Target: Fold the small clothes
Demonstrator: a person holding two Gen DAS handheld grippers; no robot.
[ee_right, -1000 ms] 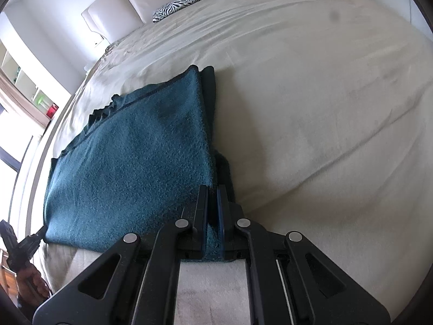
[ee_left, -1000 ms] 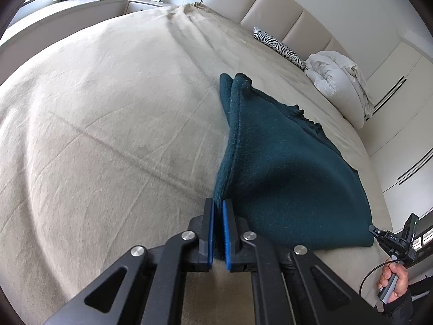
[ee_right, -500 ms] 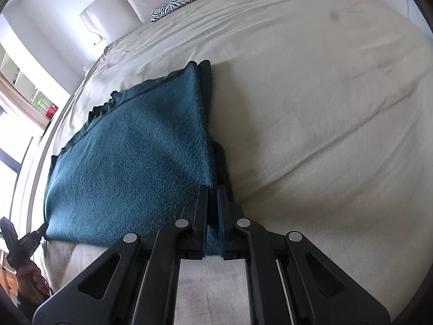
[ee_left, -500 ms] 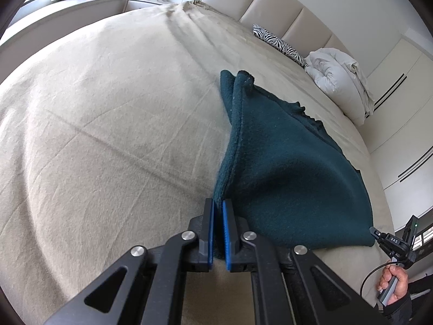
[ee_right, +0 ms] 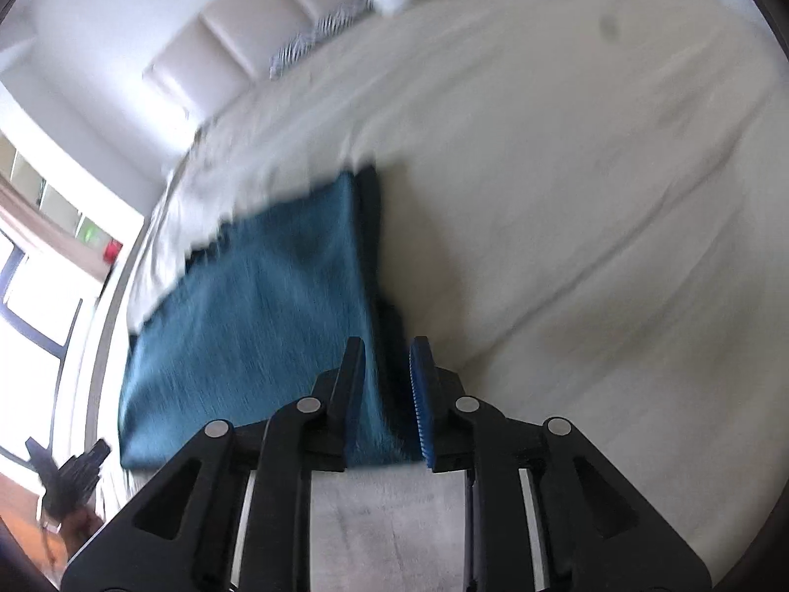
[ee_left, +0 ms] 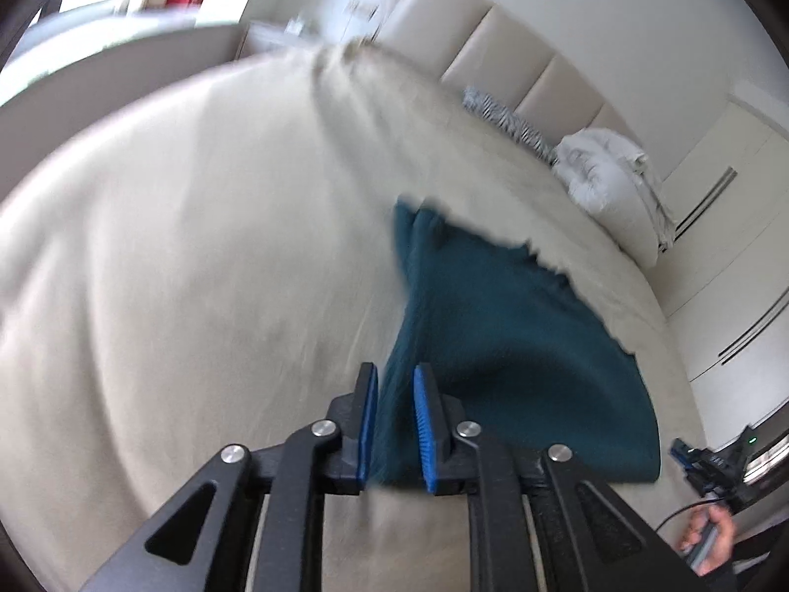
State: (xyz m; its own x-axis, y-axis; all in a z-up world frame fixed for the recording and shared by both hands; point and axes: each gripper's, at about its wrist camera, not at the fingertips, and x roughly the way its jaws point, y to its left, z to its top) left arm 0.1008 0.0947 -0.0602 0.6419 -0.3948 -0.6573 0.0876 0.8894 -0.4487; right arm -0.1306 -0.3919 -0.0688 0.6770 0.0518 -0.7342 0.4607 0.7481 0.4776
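Note:
A dark teal knitted garment (ee_left: pixel 498 345) lies folded on the beige bed (ee_left: pixel 172 271); it also shows in the right wrist view (ee_right: pixel 256 306). My left gripper (ee_left: pixel 395 380) stands at its near left corner, its jaws parted a little with the cloth edge between them. My right gripper (ee_right: pixel 387 352) stands at the near right corner, its jaws likewise parted around the cloth edge. Both views are blurred by motion.
A padded headboard (ee_left: pixel 493 49), a zebra-print pillow (ee_left: pixel 508 123) and a white duvet bundle (ee_left: pixel 611 172) are at the far end of the bed. White wardrobes (ee_left: pixel 730 246) stand to the right. A window (ee_right: pixel 29 296) is on the left.
Both grippers were shut on the near corners of the garment and have now opened a little. Both cameras are moving, so the frames are blurred.

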